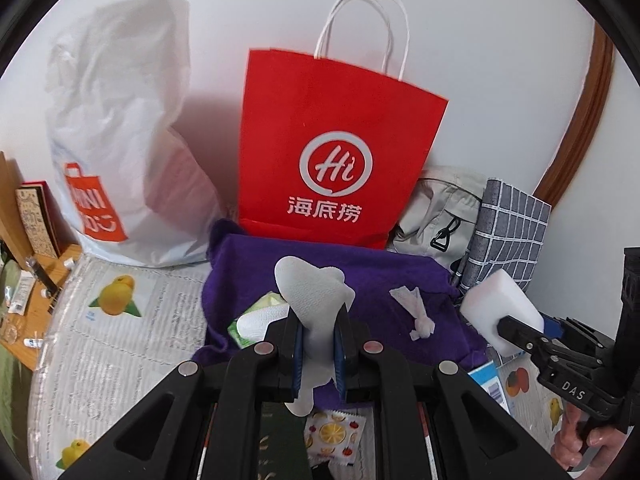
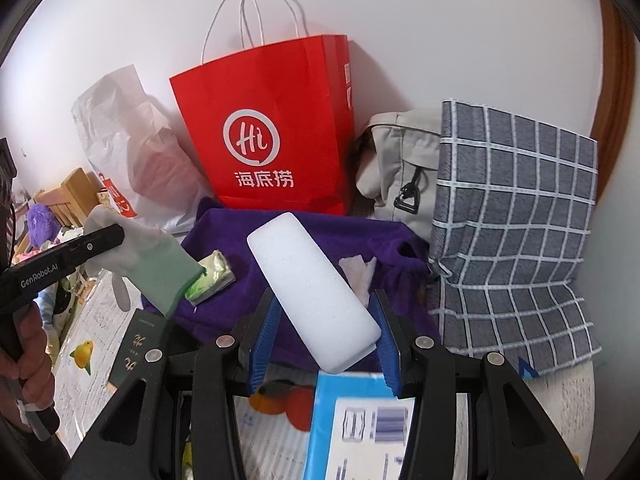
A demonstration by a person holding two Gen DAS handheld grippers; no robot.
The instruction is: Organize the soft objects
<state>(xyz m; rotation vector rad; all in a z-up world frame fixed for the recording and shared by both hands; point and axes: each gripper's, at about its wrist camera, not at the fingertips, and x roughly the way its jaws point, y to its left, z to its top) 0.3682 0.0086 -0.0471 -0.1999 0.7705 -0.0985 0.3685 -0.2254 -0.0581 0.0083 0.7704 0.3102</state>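
My left gripper (image 1: 318, 322) is shut on a white knit glove (image 1: 312, 296), which sticks up between the blue pads. In the right wrist view that glove (image 2: 160, 256) shows a green side and hangs from the left gripper (image 2: 116, 236) at the left. My right gripper (image 2: 326, 308) is shut on a white sponge block (image 2: 316, 292), held slanted above a purple cloth (image 2: 248, 280). In the left wrist view the sponge (image 1: 496, 304) and right gripper (image 1: 520, 334) are at the right. On the purple cloth (image 1: 360, 272) lie a green tissue pack (image 1: 256, 316) and a crumpled white tissue (image 1: 416, 312).
A red paper bag (image 1: 336, 152) stands against the wall, with a white plastic bag (image 1: 120, 140) to its left. To its right are a beige bag (image 2: 400, 160) and a grey checked cloth (image 2: 516, 220). Near me lie a blue-and-white box (image 2: 360, 420) and a dark green booklet (image 2: 136, 348).
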